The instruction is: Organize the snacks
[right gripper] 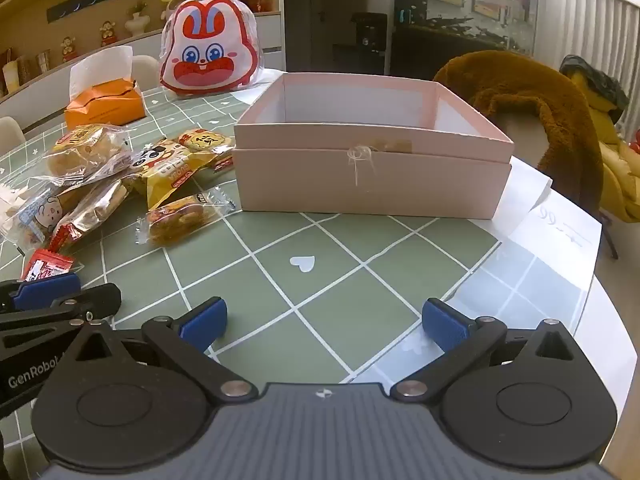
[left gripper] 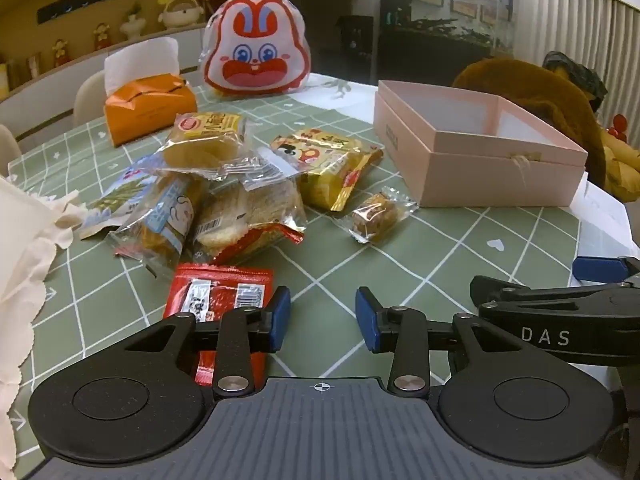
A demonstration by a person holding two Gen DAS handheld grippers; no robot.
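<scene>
A heap of wrapped snacks [left gripper: 224,184] lies on the green checked tablecloth [left gripper: 440,256]. A red packet [left gripper: 216,292] sits just beyond the left finger of my left gripper [left gripper: 323,318], which is open over bare cloth. A small clear-wrapped snack [left gripper: 374,212] lies alone beside a yellow packet [left gripper: 332,164]. The open pink box [right gripper: 372,184] stands straight ahead of my right gripper [right gripper: 324,324], whose jaws are wide open with nothing between them. In the right wrist view the clear-wrapped snack [right gripper: 180,216] lies left of the box.
A rabbit-face bag [left gripper: 256,44] and an orange tissue box [left gripper: 148,108] stand at the back of the table. A brown furry chair [right gripper: 540,112] is behind the box. White paper [right gripper: 560,236] lies by the table's right edge. Pale cloth [left gripper: 24,248] hangs at the left.
</scene>
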